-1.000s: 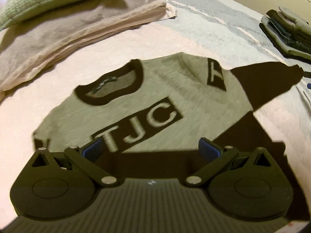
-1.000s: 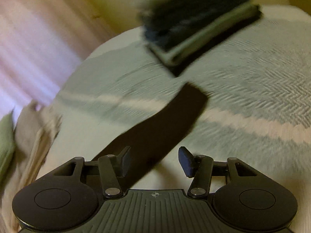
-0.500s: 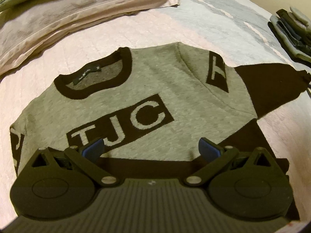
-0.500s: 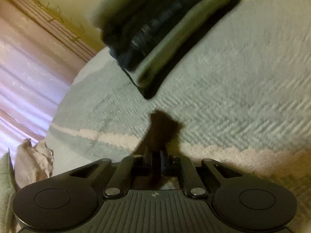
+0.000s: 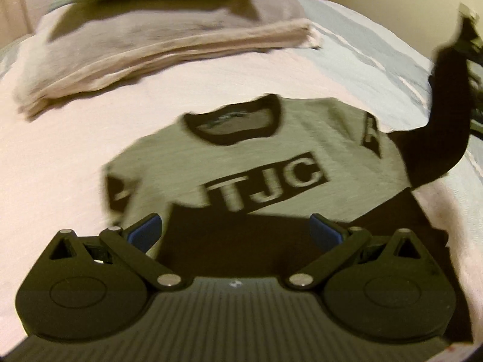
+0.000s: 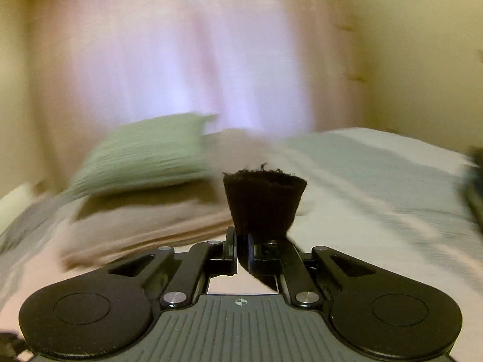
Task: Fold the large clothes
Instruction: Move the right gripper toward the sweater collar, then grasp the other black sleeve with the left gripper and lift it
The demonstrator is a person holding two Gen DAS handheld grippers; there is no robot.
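A grey sweater (image 5: 241, 154) with a black collar, black hem and "TJC" lettering lies flat on the pink bedspread, front up. My left gripper (image 5: 235, 229) hovers open over its black hem, blue pads wide apart. The sweater's black right sleeve (image 5: 443, 114) rises off the bed at the right edge of the left wrist view. My right gripper (image 6: 241, 252) is shut on that sleeve's cuff (image 6: 264, 202), which sticks up between the fingers in the right wrist view.
Stacked beige pillows (image 5: 169, 45) with a green cushion (image 6: 145, 154) on top lie at the head of the bed. A pale blue striped blanket (image 6: 377, 187) covers the far side. Pink curtains (image 6: 193, 60) and a yellow wall stand behind.
My right gripper, shut on the cuff, has lifted the black sleeve off the bed and swung round toward the pillows. My left gripper drew back a little and stays open.
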